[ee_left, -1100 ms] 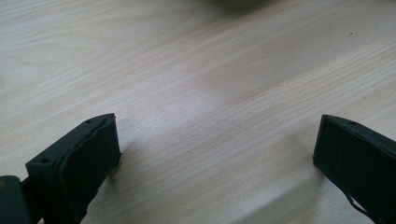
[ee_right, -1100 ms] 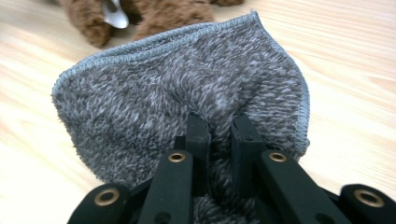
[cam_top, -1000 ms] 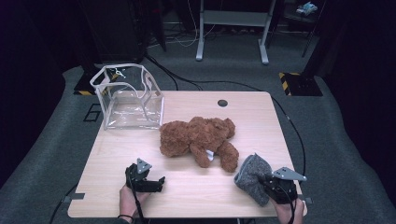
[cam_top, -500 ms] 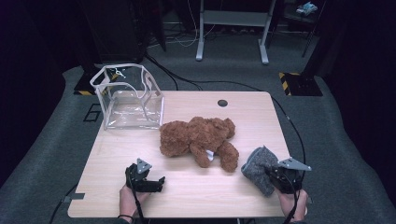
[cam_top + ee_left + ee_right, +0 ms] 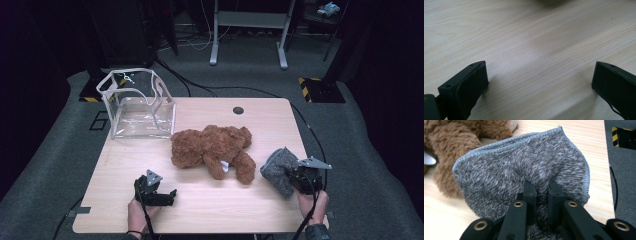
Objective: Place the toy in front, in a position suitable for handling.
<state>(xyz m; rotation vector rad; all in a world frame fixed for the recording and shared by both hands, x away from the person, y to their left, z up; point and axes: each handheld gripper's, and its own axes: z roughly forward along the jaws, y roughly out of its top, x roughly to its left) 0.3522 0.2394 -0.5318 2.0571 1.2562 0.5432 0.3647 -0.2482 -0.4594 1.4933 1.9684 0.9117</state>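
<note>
Right claw pinching grey cloth; left claw agape on table.

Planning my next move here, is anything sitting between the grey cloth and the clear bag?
Yes. The brown teddy bear lies on the table between the grey cloth, clamped in the right hand-held gripper, and the clear bag at the far left.
</note>
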